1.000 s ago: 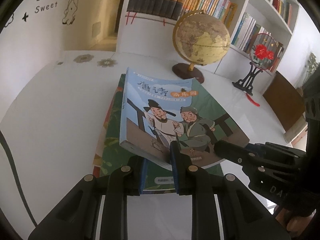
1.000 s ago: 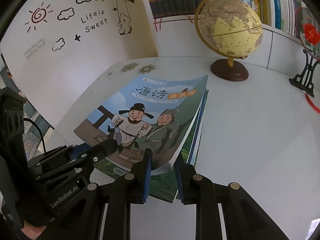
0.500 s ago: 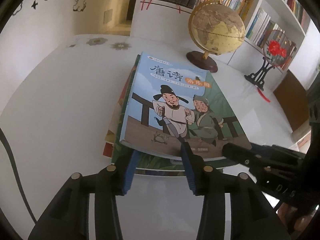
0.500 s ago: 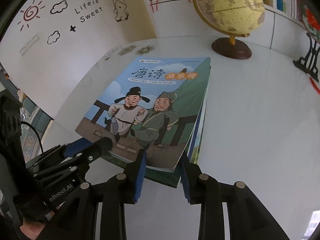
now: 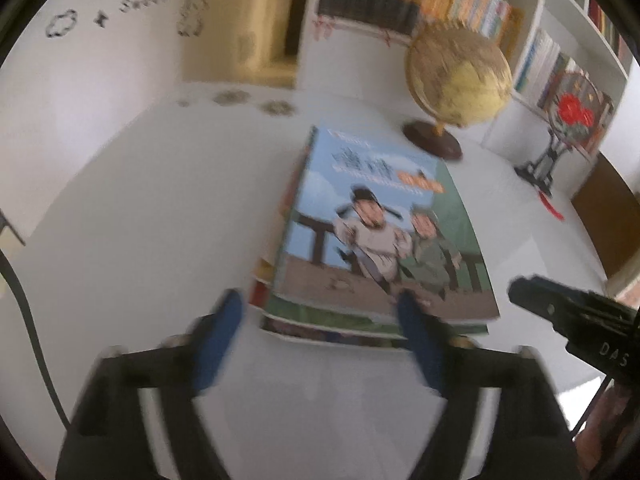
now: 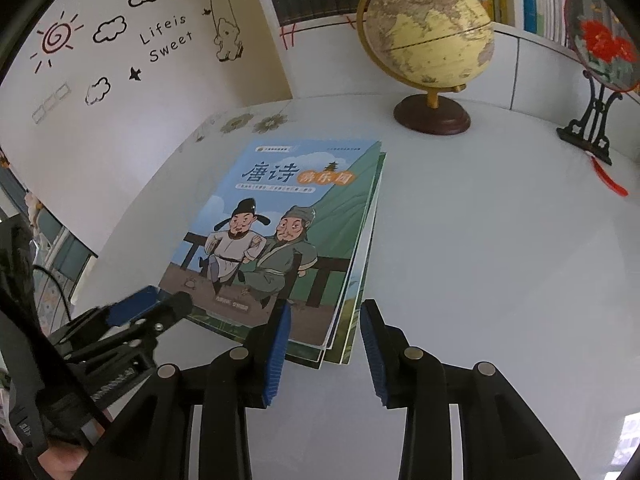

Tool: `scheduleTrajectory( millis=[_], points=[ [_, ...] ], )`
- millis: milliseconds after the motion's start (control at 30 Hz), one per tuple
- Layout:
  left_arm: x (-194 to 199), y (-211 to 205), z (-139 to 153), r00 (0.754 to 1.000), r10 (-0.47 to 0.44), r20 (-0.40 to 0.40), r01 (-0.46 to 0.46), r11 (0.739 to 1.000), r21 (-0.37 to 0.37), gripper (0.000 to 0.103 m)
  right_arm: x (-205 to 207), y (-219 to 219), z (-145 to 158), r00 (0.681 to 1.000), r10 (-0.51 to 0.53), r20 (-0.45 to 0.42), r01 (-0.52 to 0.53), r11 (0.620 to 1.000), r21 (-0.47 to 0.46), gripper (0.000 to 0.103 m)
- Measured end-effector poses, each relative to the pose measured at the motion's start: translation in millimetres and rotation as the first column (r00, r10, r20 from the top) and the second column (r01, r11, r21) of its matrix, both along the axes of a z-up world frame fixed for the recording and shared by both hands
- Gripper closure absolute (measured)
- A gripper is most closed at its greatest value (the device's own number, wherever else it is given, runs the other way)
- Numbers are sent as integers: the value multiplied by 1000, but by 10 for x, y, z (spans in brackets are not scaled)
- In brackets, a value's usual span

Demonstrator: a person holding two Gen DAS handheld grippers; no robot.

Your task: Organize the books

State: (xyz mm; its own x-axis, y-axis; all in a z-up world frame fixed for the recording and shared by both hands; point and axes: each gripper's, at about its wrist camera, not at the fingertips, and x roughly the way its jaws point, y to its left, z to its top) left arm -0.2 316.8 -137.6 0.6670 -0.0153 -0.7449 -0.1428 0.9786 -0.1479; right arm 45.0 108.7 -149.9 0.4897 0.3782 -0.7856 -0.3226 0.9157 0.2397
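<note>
I'm seeing the book [image 6: 276, 232] titled "唐诗" lying on the stack [image 5: 320, 320] on the surface [image 6: 500, 260], just ahead of both tools. My left tool [image 5: 320, 332] has just been opening wide; my right tool [image 6: 324, 340] is standing apart, gripping nothing. Wall lettering [image 6: 168, 40] is reading "Lifeis Sweet".

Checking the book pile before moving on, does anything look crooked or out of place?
Slightly. The top book sits a little off square on the stack: lower books' edges stick out along its left side and near edge. Nothing looks damaged. The globe stands upright on the table.
</note>
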Motion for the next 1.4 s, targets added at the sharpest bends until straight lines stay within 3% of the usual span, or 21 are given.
scheduleTrajectory(
  millis=[233,500,567,1067,1200,1300,1400],
  points=[
    [26,-65,288,997,-8,80,7,1000,16,21,-4,-124,45,999,-33,-2,33,999,20,68],
    [97,-449,627,982,-108,154,100,993,58,21,-73,-327,363,995,-68,67,68,998,8,68],
    [103,-478,642,982,-116,148,107,992,65,21,-80,-370,454,994,-74,85,73,997,10,54],
    [-186,-181,935,977,-23,214,-4,992,123,21,-193,-164,682,992,-36,121,29,998,64,51],
    [-193,39,916,982,-10,190,-13,992,123,21,-189,-157,711,990,-33,138,25,998,57,50],
    [-186,164,821,986,-15,168,-8,990,137,21,-141,-160,621,994,-30,104,23,997,68,50],
    [4,328,596,996,-4,88,-10,987,158,21,-48,-148,522,995,-35,95,28,997,69,50]
  ],
)
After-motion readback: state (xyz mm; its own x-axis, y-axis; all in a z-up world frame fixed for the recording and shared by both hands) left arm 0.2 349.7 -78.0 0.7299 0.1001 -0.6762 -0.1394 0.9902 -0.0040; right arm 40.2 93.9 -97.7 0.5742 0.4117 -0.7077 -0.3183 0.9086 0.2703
